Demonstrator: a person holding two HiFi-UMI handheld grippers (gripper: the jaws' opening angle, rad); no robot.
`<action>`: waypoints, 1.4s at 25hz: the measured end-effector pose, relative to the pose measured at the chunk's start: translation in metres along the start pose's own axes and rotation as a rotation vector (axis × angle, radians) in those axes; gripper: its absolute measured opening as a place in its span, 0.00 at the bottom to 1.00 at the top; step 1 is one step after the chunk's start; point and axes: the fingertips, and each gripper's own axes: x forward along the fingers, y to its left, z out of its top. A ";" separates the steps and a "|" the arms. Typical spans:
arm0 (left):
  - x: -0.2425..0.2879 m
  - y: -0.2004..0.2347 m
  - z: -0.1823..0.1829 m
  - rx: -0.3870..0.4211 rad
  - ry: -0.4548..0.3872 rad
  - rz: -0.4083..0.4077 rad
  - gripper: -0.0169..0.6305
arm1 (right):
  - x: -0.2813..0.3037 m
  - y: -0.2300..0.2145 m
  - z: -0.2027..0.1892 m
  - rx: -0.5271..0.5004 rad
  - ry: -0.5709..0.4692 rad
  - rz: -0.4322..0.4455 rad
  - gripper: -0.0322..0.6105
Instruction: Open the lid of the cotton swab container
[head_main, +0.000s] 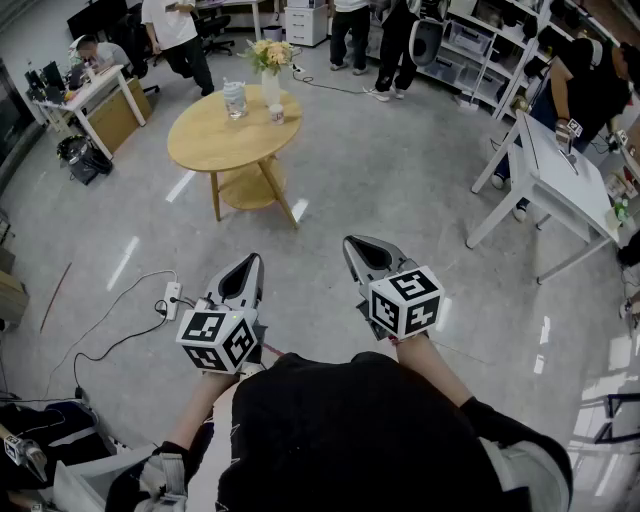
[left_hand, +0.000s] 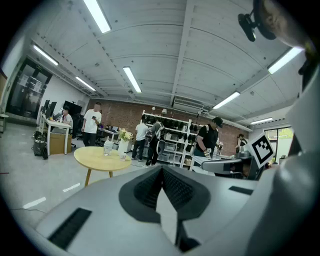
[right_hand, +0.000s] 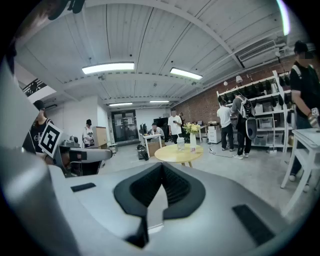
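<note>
Both claws are held low in the lower middle of the head view, in front of the person's dark sleeves, well apart from the task's thing. The left claw (head_main: 253, 260) is seen closed in the left gripper view, its two dark pads pressed together with nothing between them. The right claw (head_main: 351, 243) is likewise closed and empty in the right gripper view. Each is topped by a cube with square markers, and the two are carried side by side without touching.

The cotton swab container (head_main: 235, 99), a clear jar, is placed on the round wooden table (head_main: 215, 140) in the upper left of the head view, far from both claws. Whether its lid is on cannot be made out at this range. Just right of it a white vase of flowers (head_main: 270, 80) is set, and a small white cup (head_main: 277, 115) is seen in front of the vase.

A white power strip (head_main: 172, 297) is laid on the grey floor (head_main: 400, 180) left of the left claw. A white desk (head_main: 560, 185) is seen at the right edge, and several people are gathered along the top of the frame.
</note>
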 end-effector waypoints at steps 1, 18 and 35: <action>0.000 0.003 0.002 -0.001 -0.001 0.002 0.04 | 0.002 0.001 0.001 -0.002 0.003 0.001 0.06; -0.009 0.010 -0.008 -0.038 -0.014 0.040 0.04 | 0.001 0.005 -0.008 0.031 0.013 0.038 0.06; 0.048 0.054 0.012 -0.039 0.000 -0.004 0.04 | 0.059 -0.019 0.006 -0.004 0.040 0.006 0.06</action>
